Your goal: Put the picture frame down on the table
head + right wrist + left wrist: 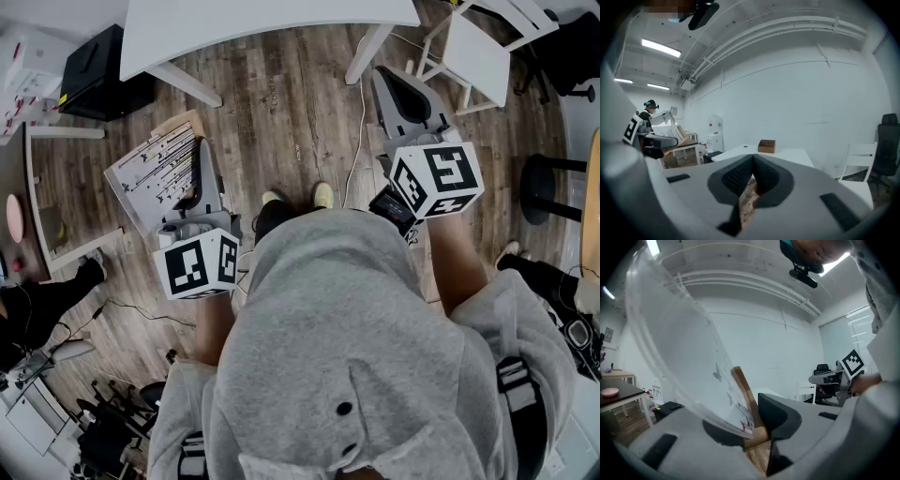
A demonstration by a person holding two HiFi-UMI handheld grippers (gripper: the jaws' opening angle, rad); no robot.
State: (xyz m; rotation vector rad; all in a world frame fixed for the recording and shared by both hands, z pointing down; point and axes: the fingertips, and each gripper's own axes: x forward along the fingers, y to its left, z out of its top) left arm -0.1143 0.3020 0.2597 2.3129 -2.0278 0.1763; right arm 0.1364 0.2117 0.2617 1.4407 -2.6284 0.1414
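One picture frame [150, 173] is recorded, with a light wooden border and a clear front over a printed sheet. It is held in the air at the person's left, above the wooden floor [300, 122] and well apart from the white bench [262, 28] ahead. It is not yet set down.

The left gripper [757, 416] is found with its fingers [777, 414] pinching the wooden border of the frame at one edge. The right gripper [751, 177] is empty. Its fingers [733, 178] are pressed together with nothing between them, and it is held forward at the person's right.

The step in hand is judged to be the carry to the bench. The pinch should be kept on the wood, not on the clear front, which is judged liable to flex or crack. The frame should be brought over a bare part of the bench, tilted flat and lowered until its back is fully borne. Only then should the fingers be spread. The far edge could be steadied by the free right gripper if the frame swings.

Count:
- Picture frames: one.
- Grippers: two.
- Benches in the head view: two, the white one and a dark-topped bench [13, 164] at the left carrying one pink dish [14, 217].
- White chairs: one [478, 52].
- Small wooden boxes: one [766, 146], on the white bench.
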